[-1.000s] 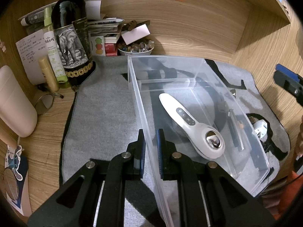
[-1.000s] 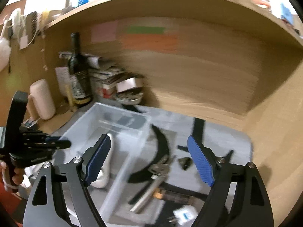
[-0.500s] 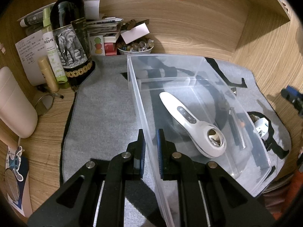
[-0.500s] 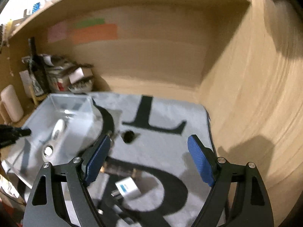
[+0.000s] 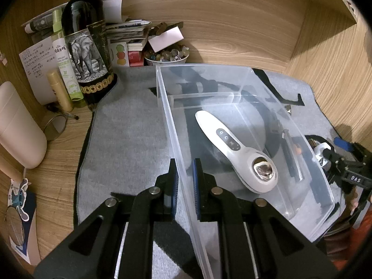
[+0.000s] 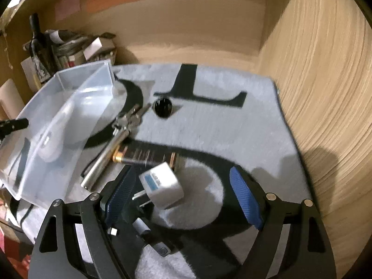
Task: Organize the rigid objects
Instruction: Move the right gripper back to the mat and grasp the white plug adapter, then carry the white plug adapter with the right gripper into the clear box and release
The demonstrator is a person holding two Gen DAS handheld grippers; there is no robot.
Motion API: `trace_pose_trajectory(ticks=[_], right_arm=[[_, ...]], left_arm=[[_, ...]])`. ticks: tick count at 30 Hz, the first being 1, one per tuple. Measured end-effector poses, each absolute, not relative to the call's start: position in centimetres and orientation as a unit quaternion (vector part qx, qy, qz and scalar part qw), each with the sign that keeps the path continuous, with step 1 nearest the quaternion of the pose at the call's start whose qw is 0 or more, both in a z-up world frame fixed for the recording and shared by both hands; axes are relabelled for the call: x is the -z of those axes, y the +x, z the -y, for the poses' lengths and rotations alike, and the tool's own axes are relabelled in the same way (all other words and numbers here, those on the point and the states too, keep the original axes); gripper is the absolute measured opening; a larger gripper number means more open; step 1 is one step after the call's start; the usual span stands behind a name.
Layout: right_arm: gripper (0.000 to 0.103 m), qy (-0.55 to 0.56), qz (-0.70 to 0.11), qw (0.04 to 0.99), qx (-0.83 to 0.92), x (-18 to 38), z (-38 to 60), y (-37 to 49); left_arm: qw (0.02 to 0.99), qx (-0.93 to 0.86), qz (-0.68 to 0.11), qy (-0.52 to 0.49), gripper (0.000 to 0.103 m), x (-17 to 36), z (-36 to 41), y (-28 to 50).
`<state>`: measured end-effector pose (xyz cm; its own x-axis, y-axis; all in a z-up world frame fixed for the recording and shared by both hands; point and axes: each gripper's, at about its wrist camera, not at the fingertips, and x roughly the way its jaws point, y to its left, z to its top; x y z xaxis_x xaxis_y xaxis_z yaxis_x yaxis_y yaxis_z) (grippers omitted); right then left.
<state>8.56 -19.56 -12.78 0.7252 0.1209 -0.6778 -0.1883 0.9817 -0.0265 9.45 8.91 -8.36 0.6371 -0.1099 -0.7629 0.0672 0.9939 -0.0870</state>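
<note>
My left gripper (image 5: 186,186) is shut on the near left wall of a clear plastic box (image 5: 162,88), one finger inside and one outside. In the box lies a white handheld device (image 5: 232,144). On the grey mat to the box's right, my right gripper (image 6: 182,174) stands open low over a white plug adapter (image 6: 162,186). The adapter lies between the blue pads, nearer the left one, and neither pad presses on it. Beyond it lie a black and gold battery (image 6: 144,157), a metal tube (image 6: 104,158), keys (image 6: 127,118) and a black round cap (image 6: 163,107).
A small USB stick (image 6: 151,237) lies under the right gripper. A wine bottle (image 5: 86,46), a bowl of stones (image 5: 166,54) and a pale cylinder (image 5: 18,127) crowd the back left. Wooden walls close the back and the right side (image 6: 325,93).
My right gripper has swung right, off the box, and come down over the plug adapter, jaws still wide. The left gripper and the box have not moved.
</note>
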Motion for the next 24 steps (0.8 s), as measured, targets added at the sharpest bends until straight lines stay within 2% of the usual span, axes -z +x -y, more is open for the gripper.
trace_pose_trajectory(ticks=[1, 7, 9, 16, 24], right_arm=[[0.080, -0.042, -0.365, 0.926, -0.086, 13.1, 19.6, 8.6], [0.045, -0.013, -0.388, 0.915, -0.111, 14.2, 19.9, 9.1], [0.038, -0.013, -0.391, 0.913, -0.119, 14.2, 19.7, 9.0], [0.026, -0.031, -0.373, 0.920, -0.120, 13.3, 18.9, 8.6], [0.026, -0.037, -0.340, 0.931, -0.126, 11.1, 18.1, 8.2]], left_arm=[[0.904, 0.049, -0.423, -0.025, 0.012, 8.4, -8.9, 9.5], [0.904, 0.048, -0.423, -0.025, 0.012, 8.4, -8.9, 9.5], [0.904, 0.049, -0.424, -0.025, 0.012, 8.4, -8.9, 9.5], [0.904, 0.049, -0.423, -0.025, 0.012, 8.4, -8.9, 9.5], [0.905, 0.050, -0.422, -0.024, 0.012, 8.3, -8.8, 9.4]])
